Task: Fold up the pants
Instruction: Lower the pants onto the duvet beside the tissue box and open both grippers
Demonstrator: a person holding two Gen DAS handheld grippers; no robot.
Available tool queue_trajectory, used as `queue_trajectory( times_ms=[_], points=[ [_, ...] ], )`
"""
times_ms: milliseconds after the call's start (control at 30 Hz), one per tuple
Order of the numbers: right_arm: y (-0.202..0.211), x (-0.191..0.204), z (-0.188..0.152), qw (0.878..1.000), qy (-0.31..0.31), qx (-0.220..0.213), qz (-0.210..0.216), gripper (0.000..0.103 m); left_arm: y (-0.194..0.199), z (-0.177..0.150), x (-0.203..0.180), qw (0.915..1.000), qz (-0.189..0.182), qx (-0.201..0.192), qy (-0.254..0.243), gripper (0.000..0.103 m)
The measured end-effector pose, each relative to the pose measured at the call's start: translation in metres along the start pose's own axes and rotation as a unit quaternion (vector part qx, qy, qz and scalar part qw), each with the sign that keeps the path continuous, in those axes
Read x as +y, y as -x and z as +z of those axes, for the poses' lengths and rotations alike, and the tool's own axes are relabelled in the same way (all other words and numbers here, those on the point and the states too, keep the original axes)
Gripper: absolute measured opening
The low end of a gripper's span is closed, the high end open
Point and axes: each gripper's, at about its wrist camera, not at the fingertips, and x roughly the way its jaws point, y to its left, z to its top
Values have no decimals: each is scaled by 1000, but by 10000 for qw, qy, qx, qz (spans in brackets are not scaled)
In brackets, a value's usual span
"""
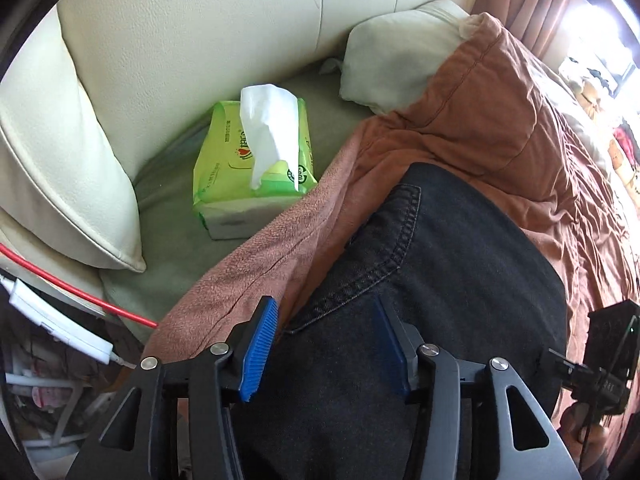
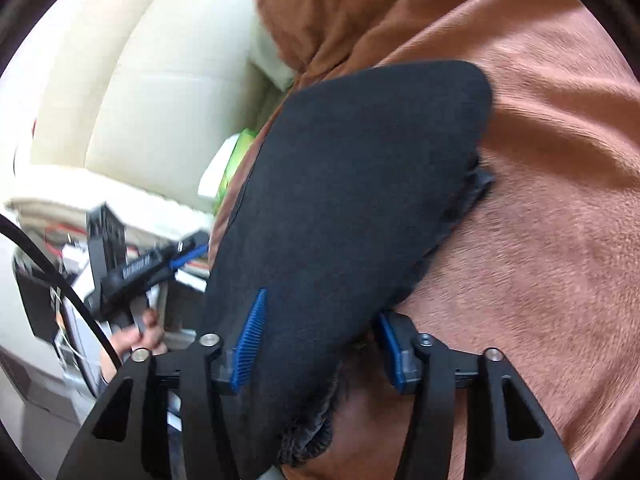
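Observation:
The pants (image 1: 432, 280) are black denim and lie folded on a rust-brown blanket (image 1: 480, 112) on a bed. A stitched pocket seam (image 1: 404, 240) shows in the left wrist view. My left gripper (image 1: 324, 344) is open, its blue pads on either side of the fabric near the pocket. In the right wrist view the pants (image 2: 352, 184) form a dark folded stack. My right gripper (image 2: 320, 340) is open, jaws spread around the stack's near edge. The left gripper's body (image 2: 132, 268) and the hand holding it show at the left.
A green tissue pack (image 1: 252, 164) with a white tissue sticking out lies on the grey-green sheet beside the cream headboard (image 1: 192, 40). A pale pillow (image 1: 400, 64) sits behind. A red cable (image 1: 80, 292) and white charger (image 1: 56, 320) lie at the bed's left edge.

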Motion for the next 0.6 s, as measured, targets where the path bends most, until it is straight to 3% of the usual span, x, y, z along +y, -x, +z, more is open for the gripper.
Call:
queue_trajectory(
  times_ms=[167, 200, 333, 400, 500, 567, 600],
  points=[
    [-11, -14, 10, 9984, -485, 7, 286, 61, 5, -13, 2, 9999, -111, 32, 60, 52],
    [-11, -10, 11, 9990, -394, -7, 208, 57, 4, -14, 1, 9999, -129, 39, 71, 52],
    [4, 9, 22, 9994, 163, -258, -144, 26, 3, -17, 0, 9999, -125, 75, 51, 52],
    [12, 30, 23, 9965, 621, -454, -314, 21, 1, -18, 1, 9999, -101, 104, 76, 52],
    [10, 50, 20, 9853, 1266, -609, -969, 21, -2, -21, 5, 9997, 36, 199, 146, 52],
    [0, 42, 20, 9828, 1153, -345, -1403, 23, -3, -24, 7, 9995, 62, 256, 188, 52],
    [-5, 39, 24, 9855, 948, -257, -1385, 28, 0, -26, 8, 9995, 55, 243, 179, 52]
  ],
)
